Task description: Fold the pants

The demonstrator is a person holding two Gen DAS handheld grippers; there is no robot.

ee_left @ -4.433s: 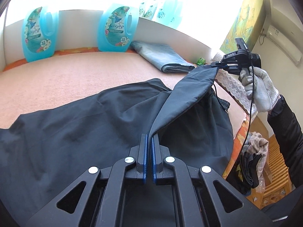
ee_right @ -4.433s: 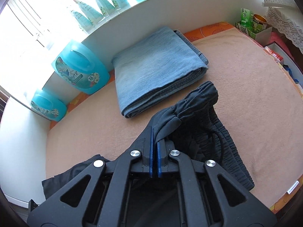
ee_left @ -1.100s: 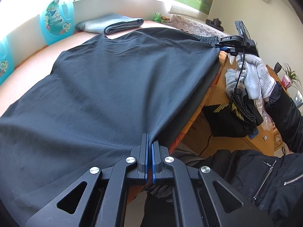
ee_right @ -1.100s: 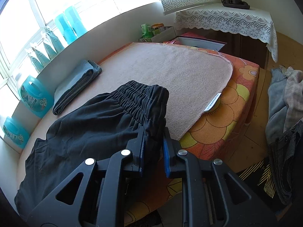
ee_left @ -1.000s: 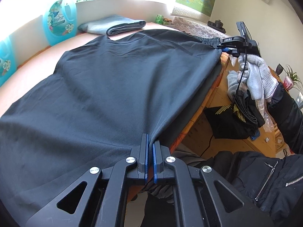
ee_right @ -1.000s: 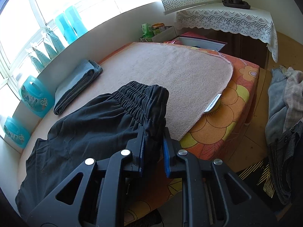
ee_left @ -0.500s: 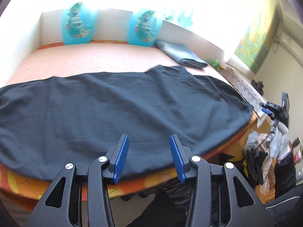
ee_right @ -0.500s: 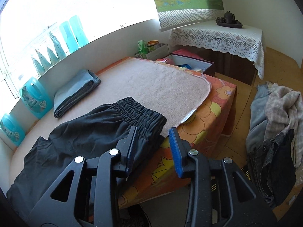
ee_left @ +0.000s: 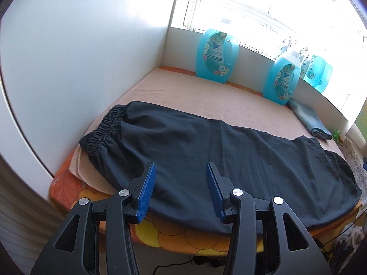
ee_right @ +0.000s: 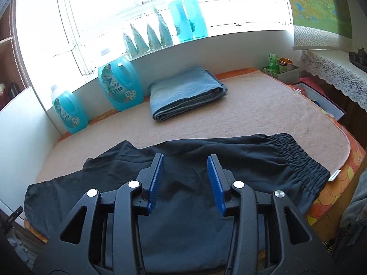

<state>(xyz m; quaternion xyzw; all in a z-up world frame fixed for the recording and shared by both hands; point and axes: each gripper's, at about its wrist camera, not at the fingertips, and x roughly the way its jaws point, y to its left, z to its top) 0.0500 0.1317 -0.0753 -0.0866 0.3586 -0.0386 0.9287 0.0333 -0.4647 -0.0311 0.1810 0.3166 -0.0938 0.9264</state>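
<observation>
Black pants [ee_left: 218, 155] lie flat along the front edge of the beige-covered bed [ee_left: 195, 91], folded lengthwise. Their gathered elastic hem [ee_left: 103, 128] is at the left end by the white wall. The elastic waistband [ee_right: 298, 160] is at the right end in the right wrist view. My left gripper [ee_left: 181, 191] hovers open above the front edge of the pants [ee_right: 183, 217], with nothing between its blue pads. My right gripper [ee_right: 185, 181] hangs above the middle of the pants. Its jaws are opening and hold nothing.
Folded blue jeans [ee_right: 185, 91] rest at the back of the bed under the window. Turquoise detergent bottles [ee_left: 216, 57] [ee_right: 119, 87] stand along the back edge. A lace-covered side table [ee_right: 332, 71] and a box [ee_right: 284, 71] stand at the right. Clothes [ee_right: 353, 233] are piled on the floor.
Both grippers let go of the pants and opened, then drew back and up. The left one swung round to the left end of the bed. The pants now lie flat.
</observation>
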